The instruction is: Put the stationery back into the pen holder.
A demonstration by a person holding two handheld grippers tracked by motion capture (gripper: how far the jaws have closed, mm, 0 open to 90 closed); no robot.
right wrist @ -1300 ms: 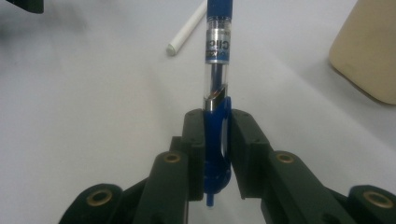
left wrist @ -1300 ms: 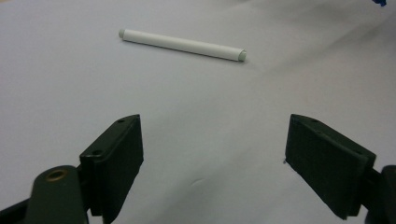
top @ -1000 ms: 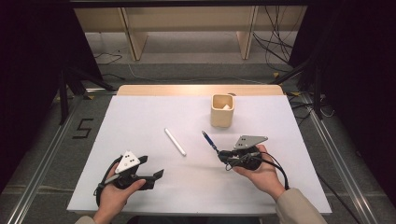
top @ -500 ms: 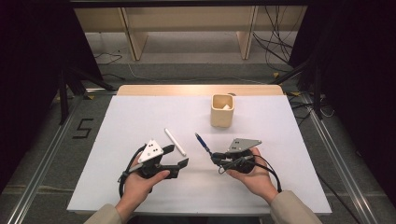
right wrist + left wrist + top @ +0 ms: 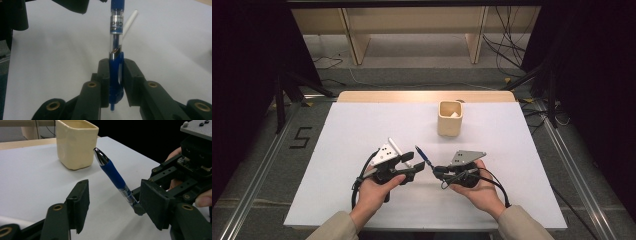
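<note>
Blue pen (image 5: 113,174) clamped by right gripper (image 5: 435,171); left gripper (image 5: 418,170), jaws apart and just closing, should straddle barrel at 10 o'clock squarely.

Table (image 5: 362,130): white rectangular top with a bare wooden strip along the far edge, standing on a grey floor (image 5: 257,165) between metal rails. Items resting on it: one cream, square-sided cup (image 5: 449,118), upright, towards the far edge and a little right of centre; one slim white stick (image 5: 395,147), lying flat near the middle, angled towards the far left, its near end hidden. Floor to the left bears a dark figure "5" marking (image 5: 300,137).
</note>
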